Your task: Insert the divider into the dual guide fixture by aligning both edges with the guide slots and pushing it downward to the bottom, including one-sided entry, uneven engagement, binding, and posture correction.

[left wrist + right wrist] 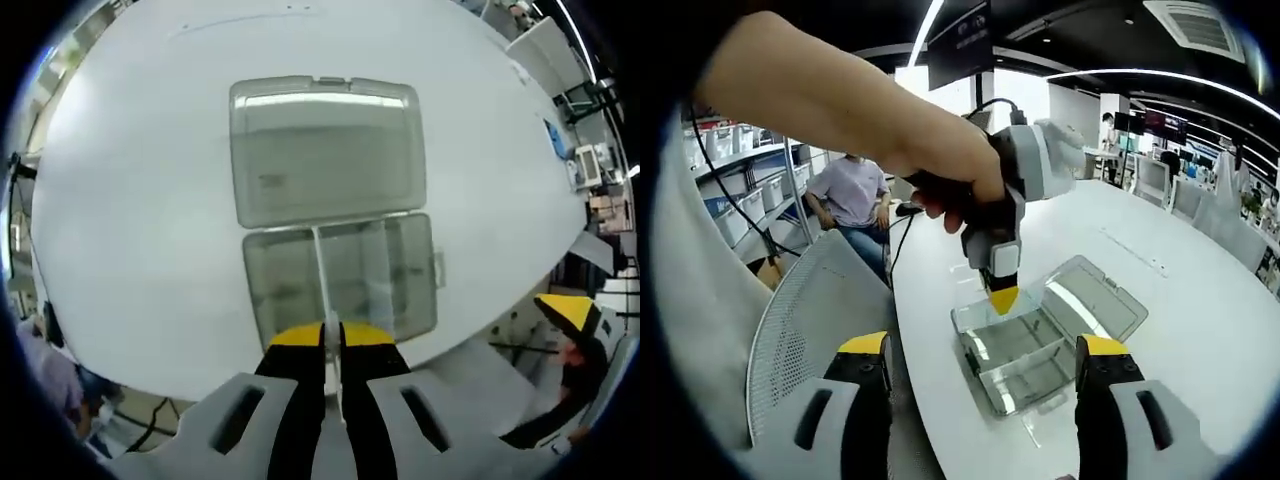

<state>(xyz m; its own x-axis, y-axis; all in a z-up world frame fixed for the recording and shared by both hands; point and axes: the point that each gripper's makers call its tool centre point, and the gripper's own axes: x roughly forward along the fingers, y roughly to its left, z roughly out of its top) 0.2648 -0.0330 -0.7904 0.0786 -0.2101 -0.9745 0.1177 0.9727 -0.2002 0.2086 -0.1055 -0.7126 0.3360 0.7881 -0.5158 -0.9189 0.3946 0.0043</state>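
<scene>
A clear plastic box (285, 285) lies on the white table (130, 200) with its lid (325, 150) folded open beyond it. My left gripper (332, 336) is shut on a thin clear divider (320, 275), which stands on edge inside the box and runs from the near wall towards the hinge. From the side, a hand holds the left gripper (1002, 298) pointing down over the box (1025, 365) and its lid (1100, 300). My right gripper (985, 348) hangs open off the near table edge, jaws wide apart and holding nothing; it also appears as the right gripper (568, 318).
The table's rounded edge (915, 340) runs close to the box. A grey mesh chair (805, 320) stands beside it and a person (850, 195) sits further back. Desks and monitors (1160, 175) are at the far side.
</scene>
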